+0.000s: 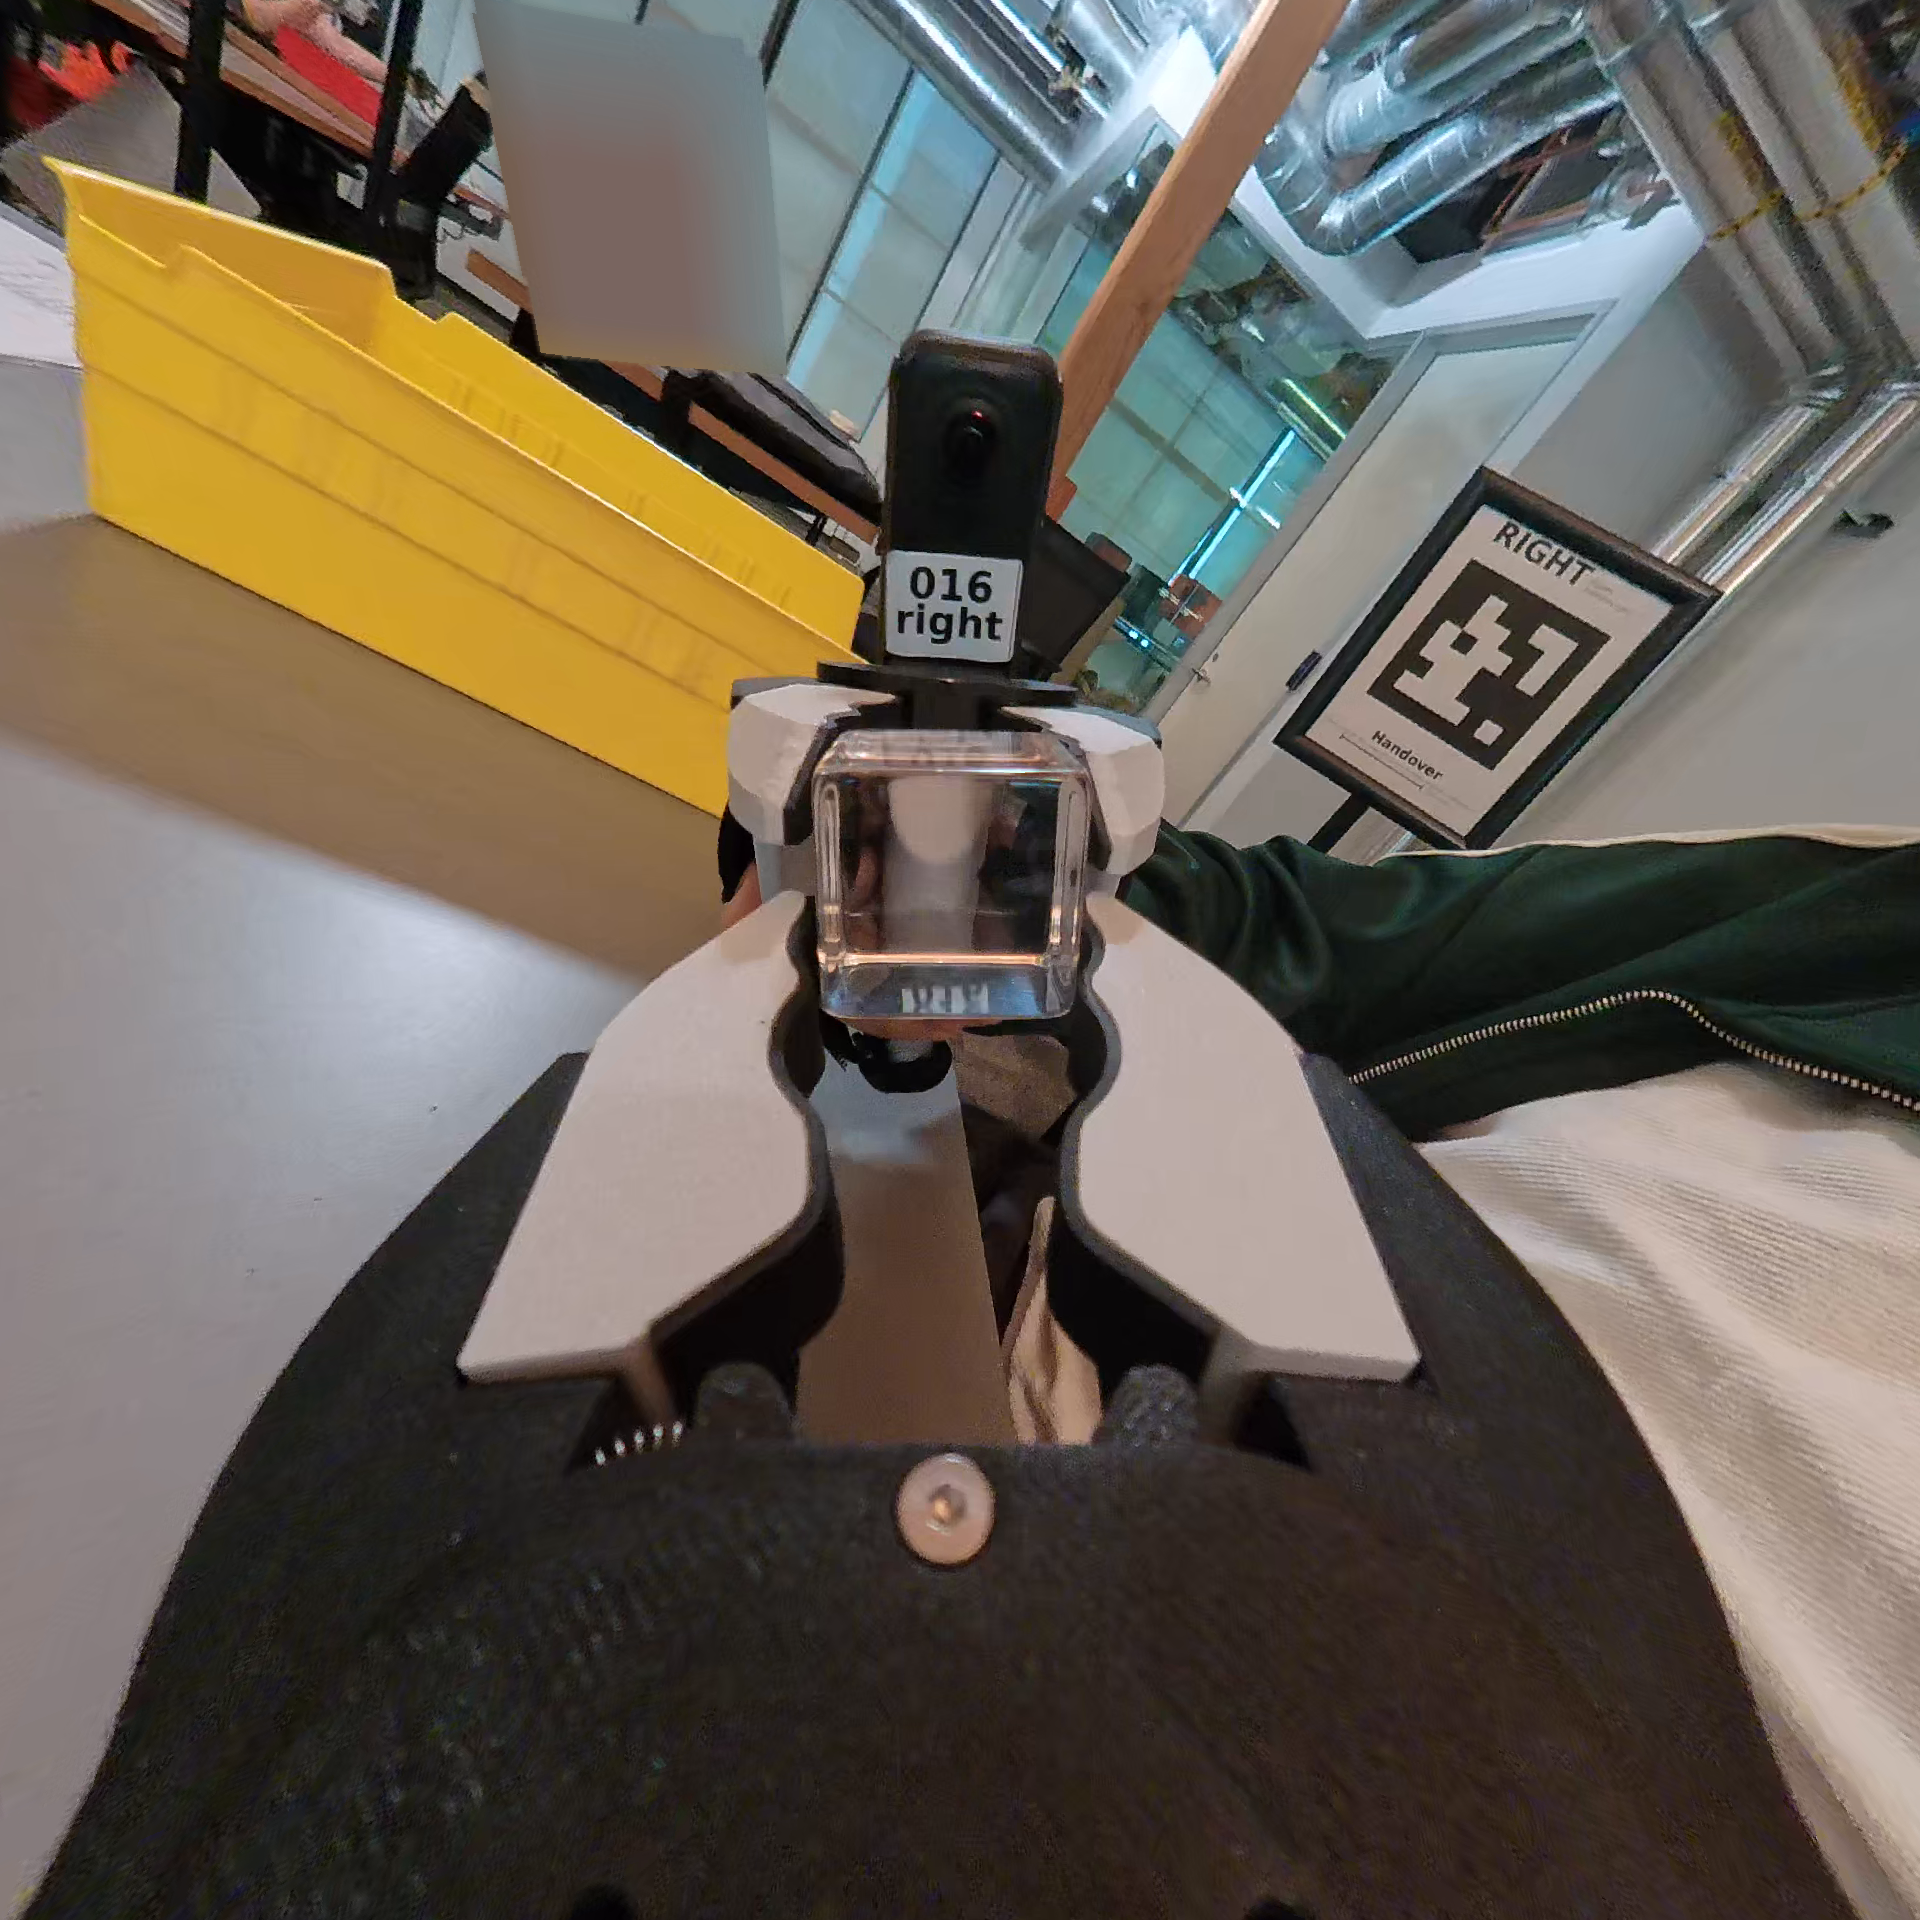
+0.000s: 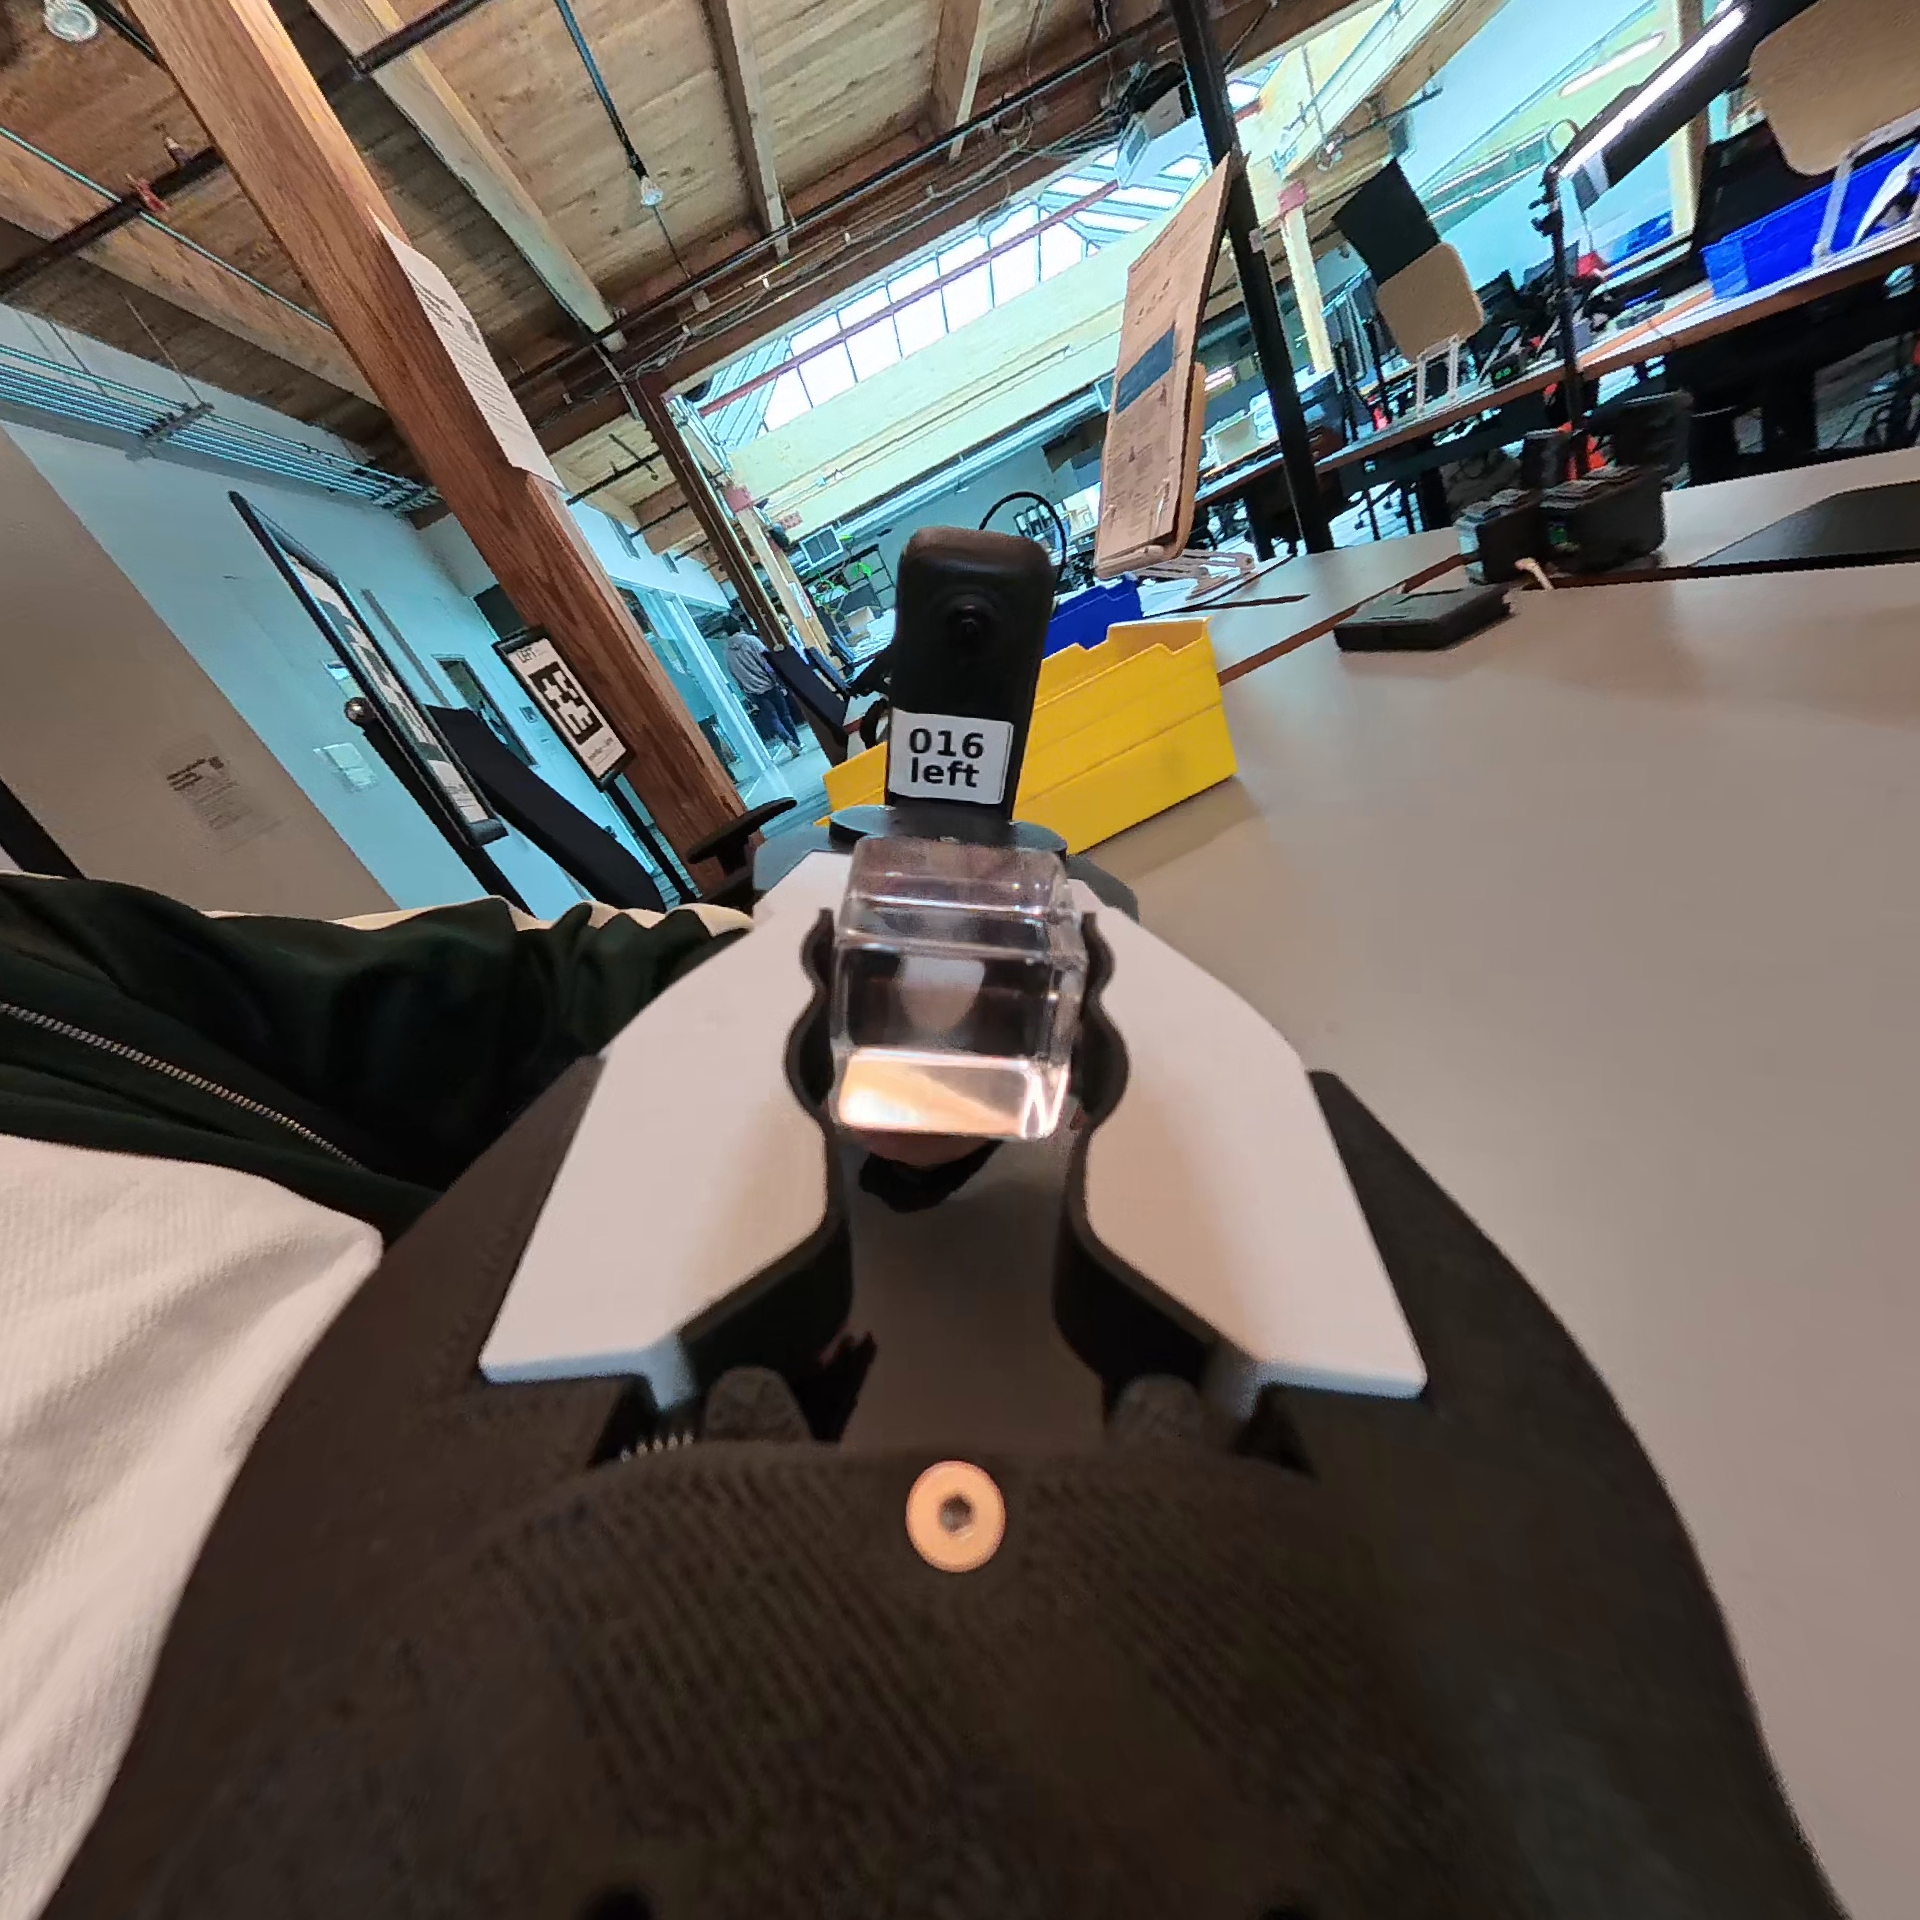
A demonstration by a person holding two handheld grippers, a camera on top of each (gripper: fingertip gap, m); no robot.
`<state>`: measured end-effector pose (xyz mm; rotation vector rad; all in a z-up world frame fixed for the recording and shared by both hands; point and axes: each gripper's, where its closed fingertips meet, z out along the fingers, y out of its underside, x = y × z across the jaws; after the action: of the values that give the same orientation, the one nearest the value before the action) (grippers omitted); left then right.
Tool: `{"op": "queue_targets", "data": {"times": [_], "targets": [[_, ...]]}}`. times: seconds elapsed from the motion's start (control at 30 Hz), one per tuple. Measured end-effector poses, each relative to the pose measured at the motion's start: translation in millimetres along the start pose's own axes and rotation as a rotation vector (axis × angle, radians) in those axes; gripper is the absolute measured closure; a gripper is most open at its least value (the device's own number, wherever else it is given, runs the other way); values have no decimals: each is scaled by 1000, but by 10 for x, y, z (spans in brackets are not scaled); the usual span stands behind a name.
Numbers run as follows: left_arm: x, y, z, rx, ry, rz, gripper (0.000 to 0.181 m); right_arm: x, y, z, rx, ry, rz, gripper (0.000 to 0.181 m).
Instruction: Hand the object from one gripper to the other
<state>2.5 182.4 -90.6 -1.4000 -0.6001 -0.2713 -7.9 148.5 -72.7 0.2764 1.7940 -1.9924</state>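
A clear plastic cube [image 1: 951, 883] is held in the air above the grey table [image 1: 208, 987]. My left gripper [image 1: 948, 940] closes its white fingers on the cube's near sides. My right gripper [image 1: 945, 795] faces it head-on and clasps the cube's far end with its white fingers [image 1: 764, 790]. In the right wrist view the cube [image 2: 956, 987] sits between my right gripper's [image 2: 954, 1013] fingertips. The left gripper [image 2: 951, 883] is just behind it, mostly hidden. Both grippers appear to grip the cube at once.
A yellow bin [image 1: 416, 468] stands on the table beyond the grippers; it also shows in the right wrist view [image 2: 1122, 717]. A person's green sleeve [image 1: 1507, 935] and white clothing lie alongside. A framed marker sign [image 1: 1486, 655] stands behind. Black devices [image 2: 1423, 618] lie farther along the table [image 2: 1558, 987]. My two grippers' fingertips are within a few centimetres of each other.
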Motion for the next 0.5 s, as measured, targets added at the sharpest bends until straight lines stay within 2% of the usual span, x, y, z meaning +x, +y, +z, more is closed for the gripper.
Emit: {"op": "queue_targets", "data": {"times": [0.1,0.33,0.5], "targets": [[-16,-9,-9,5,-12,-3,138,12,-2,-4,12,6,-15,136],[-51,-81,-66,50,-11,-53,138,139,-310,-168,158,111,-179,86],[-116,-161,-140,116,3,-137,139,238,-373,-262,125,226,-419,78]]}}
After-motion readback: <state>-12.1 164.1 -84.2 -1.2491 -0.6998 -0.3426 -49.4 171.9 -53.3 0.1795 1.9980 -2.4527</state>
